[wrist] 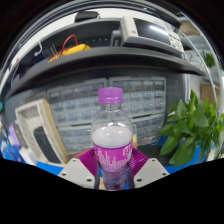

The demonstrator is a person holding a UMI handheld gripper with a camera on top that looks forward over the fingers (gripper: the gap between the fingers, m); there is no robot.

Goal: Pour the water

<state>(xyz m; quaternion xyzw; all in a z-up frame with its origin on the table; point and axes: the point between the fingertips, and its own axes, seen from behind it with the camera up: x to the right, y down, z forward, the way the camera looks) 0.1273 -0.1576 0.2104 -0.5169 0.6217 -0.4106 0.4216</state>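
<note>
Holding one item at the lower centre of the frame: my gripper [113, 172] has its two fingers closed in against the sides of a clear plastic water bottle [112, 140], magenta pads [88, 160] pressed to its label band on both sides.

Bottle: upright, purple screw cap [111, 96] on, pink-and-purple label around the lower body, clear shoulder above. It fills the middle of the frame from just above centre down to the fingers.

Behind it, middle of the frame: a grey shelf unit [100, 70] with rows of small pale drawers [70, 105].

Upper left: a tangle of orange and yellow cables [68, 47] on the top shelf. Upper right: a beige box-shaped device [150, 30] on the same shelf.

Right of the frame: a green leafy plant [190, 125], beside the bottle but apart from it.

Left of the frame: a cream-framed panel [40, 128] leaning tilted.
</note>
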